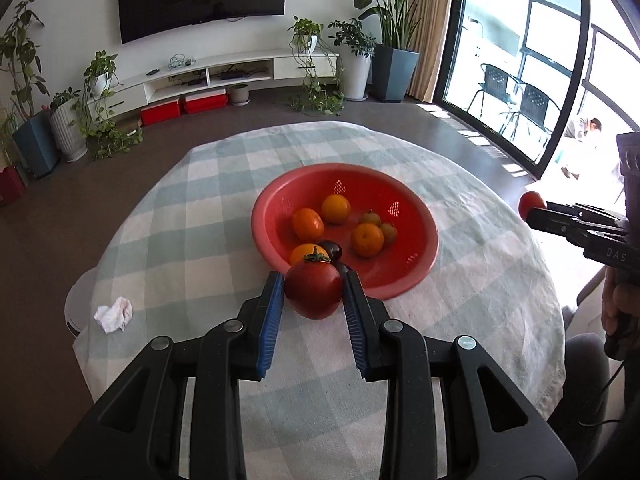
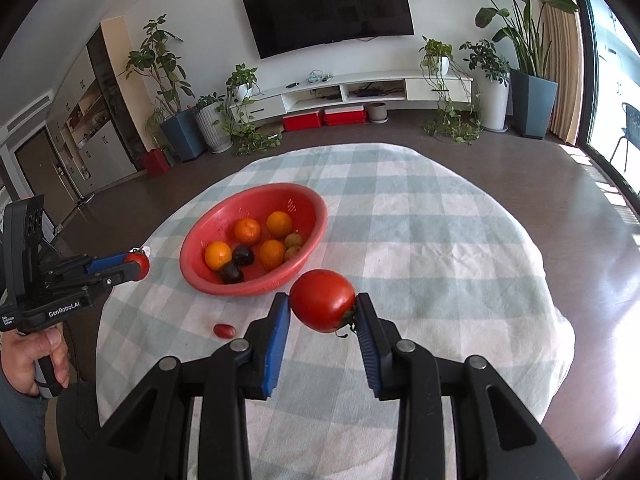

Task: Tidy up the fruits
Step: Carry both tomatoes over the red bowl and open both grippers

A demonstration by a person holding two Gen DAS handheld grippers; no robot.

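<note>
My left gripper (image 1: 313,287) is shut on a red tomato (image 1: 312,290) with a green stem, held above the cloth just before the near rim of the red basket (image 1: 404,276). My right gripper (image 2: 322,307) is shut on another red tomato (image 2: 322,300), lifted right of the red basket (image 2: 200,276). The basket holds several oranges (image 2: 218,255), two dark plums (image 2: 243,256) and small greenish fruits (image 2: 293,240). A small red tomato (image 2: 224,330) lies on the cloth near the basket. Each gripper also shows in the other view: the right gripper (image 1: 534,210), the left gripper (image 2: 138,265).
The round table wears a pale checked cloth (image 2: 420,240). A crumpled white tissue (image 1: 114,314) lies at the table's left edge. A hand (image 2: 32,360) grips the left tool's handle. Floor, potted plants (image 1: 392,32) and a TV unit (image 1: 216,72) lie beyond.
</note>
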